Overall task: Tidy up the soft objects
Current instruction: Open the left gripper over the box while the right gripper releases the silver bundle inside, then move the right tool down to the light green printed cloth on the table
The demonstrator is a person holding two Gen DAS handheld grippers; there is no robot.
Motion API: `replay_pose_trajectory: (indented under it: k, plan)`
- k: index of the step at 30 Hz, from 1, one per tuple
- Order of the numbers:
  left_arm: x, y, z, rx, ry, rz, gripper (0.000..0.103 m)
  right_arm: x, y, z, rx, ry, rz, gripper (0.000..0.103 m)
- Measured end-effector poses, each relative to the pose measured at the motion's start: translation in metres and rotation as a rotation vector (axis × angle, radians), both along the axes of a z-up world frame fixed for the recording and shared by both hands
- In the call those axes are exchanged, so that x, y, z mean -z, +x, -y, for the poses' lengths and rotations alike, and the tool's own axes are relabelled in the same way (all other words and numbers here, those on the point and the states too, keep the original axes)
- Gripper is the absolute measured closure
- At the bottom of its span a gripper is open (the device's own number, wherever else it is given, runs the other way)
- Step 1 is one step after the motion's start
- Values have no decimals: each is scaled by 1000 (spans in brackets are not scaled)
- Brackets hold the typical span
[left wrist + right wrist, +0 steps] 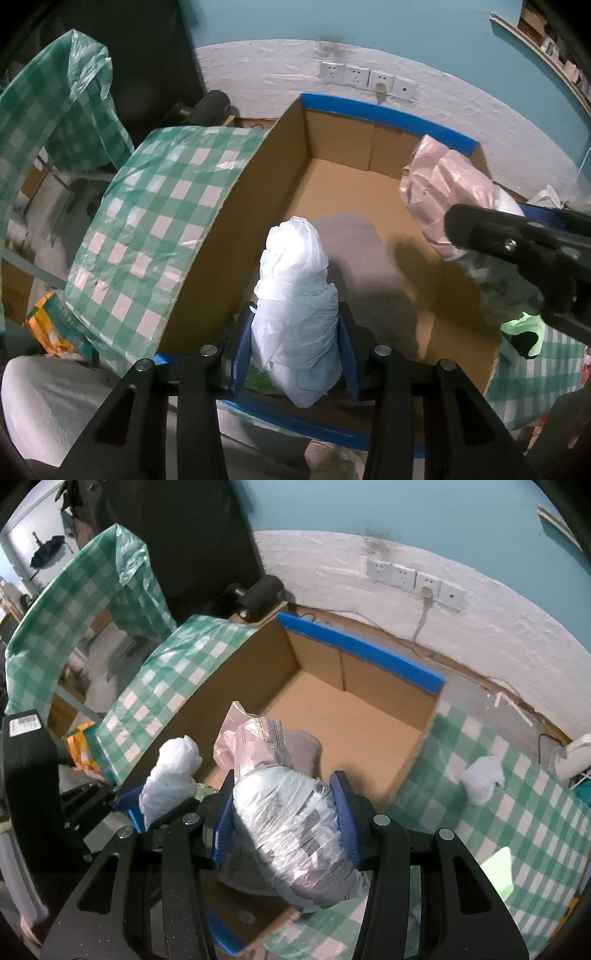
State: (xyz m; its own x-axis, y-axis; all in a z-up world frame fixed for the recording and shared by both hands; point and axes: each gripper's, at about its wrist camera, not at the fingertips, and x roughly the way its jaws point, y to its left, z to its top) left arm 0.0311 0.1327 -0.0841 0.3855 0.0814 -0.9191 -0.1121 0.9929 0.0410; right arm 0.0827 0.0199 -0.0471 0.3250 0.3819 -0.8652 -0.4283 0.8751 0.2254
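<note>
My left gripper (295, 321) is shut on a white plastic-wrapped bundle (295, 295), which stands upright between the blue pads over the near edge of an open cardboard box (347, 184). My right gripper (284, 786) is shut on a bundle in clear and pink plastic (291, 812), held over the same box (354, 716). A grey soft item (362, 254) lies on the box floor near the front and shows again (304, 746) in the right wrist view. From the left wrist, one black finger (491, 236) of the right gripper shows with the pink-topped bundle (450, 195). The left gripper (159, 801) holds the white bundle (171, 771) at left.
A green-and-white checked cloth (498, 812) covers the table beside the box. On it lies a small white bundle (480, 779). Blue tape edges the box rim (354, 650). Wall sockets (413, 578) sit behind, and a black cylinder (262, 594) lies at the back left.
</note>
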Motion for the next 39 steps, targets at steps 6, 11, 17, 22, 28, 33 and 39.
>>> replay_pose_trajectory:
  k: [6,11,17,22,28,33,39]
  plan:
    - [5,-1,-6,-19,28,-14,37,10,3,-7,25,5,-20,39]
    - [0,-1,-5,-19,38,2,32,7,0,-1,38,-9,9,26]
    - [-14,-2,7,6,8,48,28,3,-2,18,69,-14,10,26]
    - [-24,2,23,39,-50,81,27,-2,-7,39,104,-19,17,26]
    - [-32,3,47,82,-44,102,28,-6,-12,75,162,-27,23,26]
    - [-38,4,65,113,-52,116,27,-7,-15,105,209,-37,23,26]
    - [-40,2,95,168,-50,116,27,-6,-19,143,275,-31,14,26]
